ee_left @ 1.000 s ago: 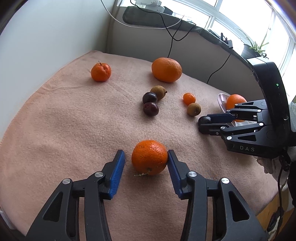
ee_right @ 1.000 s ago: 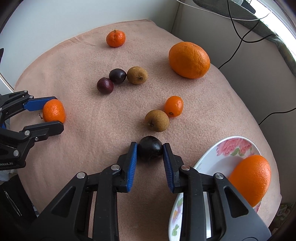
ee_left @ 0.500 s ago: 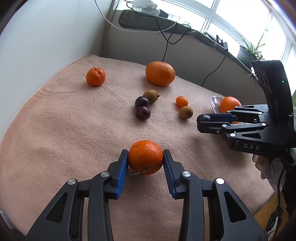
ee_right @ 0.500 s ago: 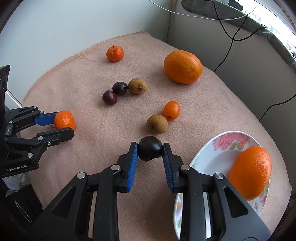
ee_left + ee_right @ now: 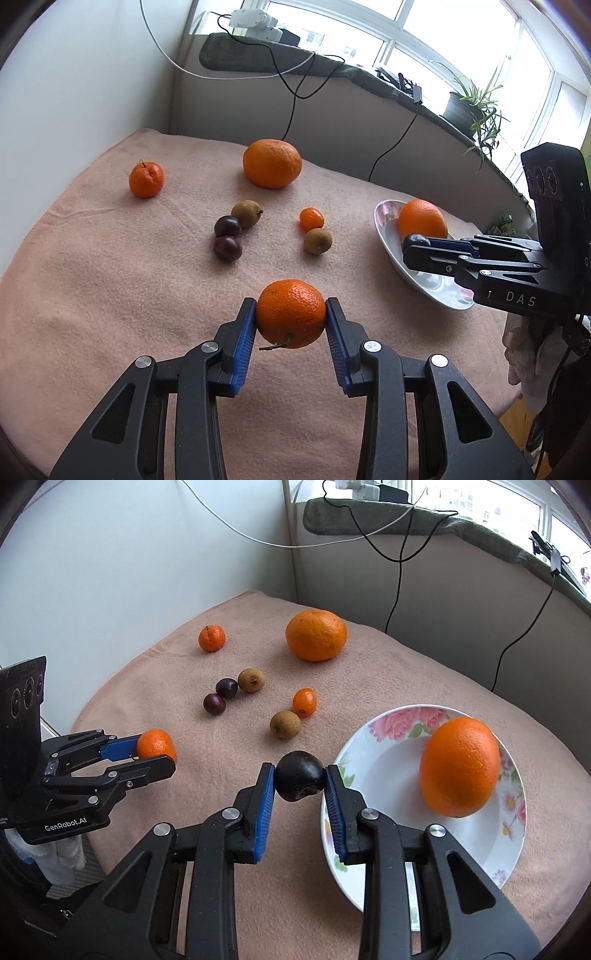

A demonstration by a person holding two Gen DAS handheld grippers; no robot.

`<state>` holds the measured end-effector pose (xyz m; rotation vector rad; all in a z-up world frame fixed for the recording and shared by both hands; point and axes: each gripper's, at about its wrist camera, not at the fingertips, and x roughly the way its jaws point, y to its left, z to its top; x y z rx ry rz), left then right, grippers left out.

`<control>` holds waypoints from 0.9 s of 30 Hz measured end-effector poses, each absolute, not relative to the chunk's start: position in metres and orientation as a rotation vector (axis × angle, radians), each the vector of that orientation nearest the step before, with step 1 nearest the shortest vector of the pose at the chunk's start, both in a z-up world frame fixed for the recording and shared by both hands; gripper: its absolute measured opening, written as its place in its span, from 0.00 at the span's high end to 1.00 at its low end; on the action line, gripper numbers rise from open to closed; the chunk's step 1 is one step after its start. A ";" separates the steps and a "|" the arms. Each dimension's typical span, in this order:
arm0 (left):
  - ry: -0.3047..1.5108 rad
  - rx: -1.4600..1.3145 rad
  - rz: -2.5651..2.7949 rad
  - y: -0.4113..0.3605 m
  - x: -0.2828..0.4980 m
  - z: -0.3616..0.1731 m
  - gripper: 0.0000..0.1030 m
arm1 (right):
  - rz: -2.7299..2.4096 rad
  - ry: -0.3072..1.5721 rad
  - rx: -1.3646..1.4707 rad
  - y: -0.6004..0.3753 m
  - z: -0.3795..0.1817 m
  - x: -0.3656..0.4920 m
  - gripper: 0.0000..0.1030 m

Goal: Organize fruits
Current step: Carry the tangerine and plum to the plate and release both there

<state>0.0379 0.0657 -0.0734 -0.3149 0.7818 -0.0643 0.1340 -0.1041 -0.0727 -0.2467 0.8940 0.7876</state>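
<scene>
My left gripper (image 5: 291,321) is shut on a mandarin (image 5: 290,313) and holds it above the pink cloth; it also shows in the right wrist view (image 5: 157,755). My right gripper (image 5: 300,781) is shut on a dark plum (image 5: 300,781), lifted beside the left rim of the floral plate (image 5: 373,771). An orange (image 5: 460,766) lies in the plate. On the cloth lie a big orange (image 5: 316,635), a small mandarin (image 5: 211,638), two dark plums (image 5: 221,696), two brown fruits (image 5: 285,724) and a kumquat (image 5: 304,702).
The pink cloth (image 5: 92,280) covers the table, with walls at the back and left. Cables (image 5: 395,587) hang down the back wall under the window ledge. The table's edge drops off at the near right in the left wrist view (image 5: 517,402).
My left gripper closed on the mandarin and lifted it off the cloth. My right gripper rose with the dark plum and moved toward the plate's rim.
</scene>
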 end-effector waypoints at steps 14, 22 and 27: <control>0.765 -0.275 -0.168 0.024 0.058 -0.060 0.65 | 0.643 0.873 -0.093 -0.174 -0.072 0.124 0.72; 0.767 -0.231 -0.226 -0.007 0.075 -0.057 0.65 | 0.565 0.874 -0.069 -0.206 -0.077 0.124 0.72; 0.773 -0.209 -0.250 -0.023 0.083 -0.056 0.65 | 0.535 0.869 -0.066 -0.217 -0.078 0.127 0.72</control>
